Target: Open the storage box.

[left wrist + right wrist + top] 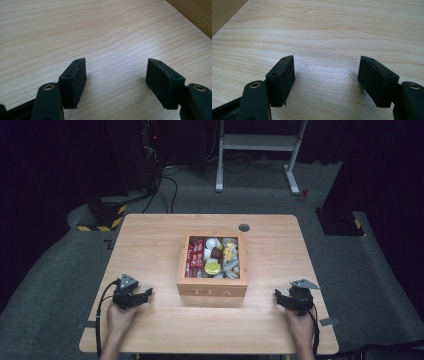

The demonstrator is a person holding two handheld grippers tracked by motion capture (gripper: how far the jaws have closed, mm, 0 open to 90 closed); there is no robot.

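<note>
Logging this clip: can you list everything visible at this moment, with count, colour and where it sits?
table: 1, light wood, centre, with a grey cable hole near its far edge.
tea box: 1, wooden, open, mid-table, marked TEA on the front.
box contents: red packets in the left compartment; a yellow-lidded cup, white and dark pieces in the middle; pale packets on the right; exact count unclear.
white frame: 1, on the floor beyond the table.
left gripper: 1, black, open, near-left of the box.
right gripper: 1, black, open, near-right.
</note>
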